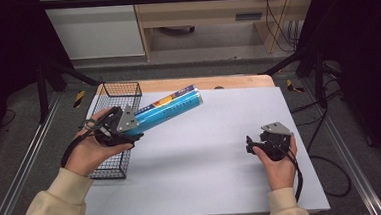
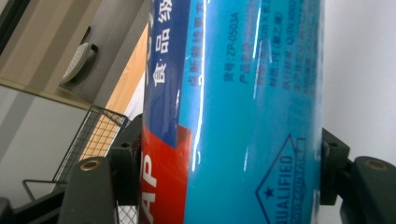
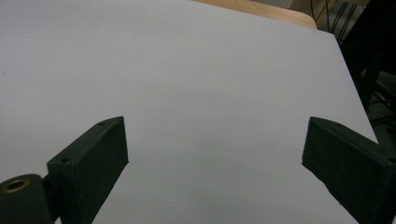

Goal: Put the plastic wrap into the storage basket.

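The bench (image 1: 206, 156) fills the middle of the high view, with a wire basket (image 1: 120, 92) along its left edge. Above that basket, left of centre, the blue box (image 1: 171, 108) is off the surface, its long axis slanting up toward the frame's upper right. The left gripper (image 1: 124, 125) pinches its lower end between its jaws. At lower right, well apart, the right gripper (image 1: 253, 144) has its jaws spread and empty over bare bench.

A wooden table (image 1: 237, 81) carries a white sheet (image 1: 206, 151) stretching bare ahead of the empty right jaws, while a wire basket (image 1: 120, 94) sits just beside the left jaws.
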A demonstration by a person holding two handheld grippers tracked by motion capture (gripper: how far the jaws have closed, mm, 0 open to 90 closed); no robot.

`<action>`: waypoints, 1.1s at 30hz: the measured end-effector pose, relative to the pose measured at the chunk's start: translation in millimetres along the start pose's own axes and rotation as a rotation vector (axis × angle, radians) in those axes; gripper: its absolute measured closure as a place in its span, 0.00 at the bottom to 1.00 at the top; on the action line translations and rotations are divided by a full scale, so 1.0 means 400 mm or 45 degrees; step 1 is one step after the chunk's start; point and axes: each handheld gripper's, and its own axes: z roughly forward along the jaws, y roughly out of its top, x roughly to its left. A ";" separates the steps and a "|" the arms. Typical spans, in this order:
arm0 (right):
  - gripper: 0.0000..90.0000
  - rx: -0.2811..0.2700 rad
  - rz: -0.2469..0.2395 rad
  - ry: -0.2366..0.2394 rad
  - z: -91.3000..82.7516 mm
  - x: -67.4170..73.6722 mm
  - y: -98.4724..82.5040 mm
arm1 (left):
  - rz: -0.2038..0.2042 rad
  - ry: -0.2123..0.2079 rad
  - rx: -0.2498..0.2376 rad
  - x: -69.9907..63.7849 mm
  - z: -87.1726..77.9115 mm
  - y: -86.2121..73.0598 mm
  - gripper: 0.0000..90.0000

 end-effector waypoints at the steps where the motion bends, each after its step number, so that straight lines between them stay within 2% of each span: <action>1: 0.08 0.007 0.011 -0.012 0.002 -0.001 -0.002 | -0.005 0.006 0.004 0.001 -0.004 -0.001 0.35; 12: 0.07 -0.007 0.067 -0.071 0.006 -0.013 -0.012 | -0.054 0.042 0.023 0.008 -0.031 -0.015 0.35; 22: 0.07 -0.030 0.033 -0.064 0.000 -0.013 -0.010 | -0.097 0.063 0.029 0.011 -0.053 -0.030 0.35; 33: 0.07 -0.041 0.046 -0.070 -0.006 -0.015 -0.010 | -0.130 0.115 0.055 0.002 -0.085 -0.034 0.35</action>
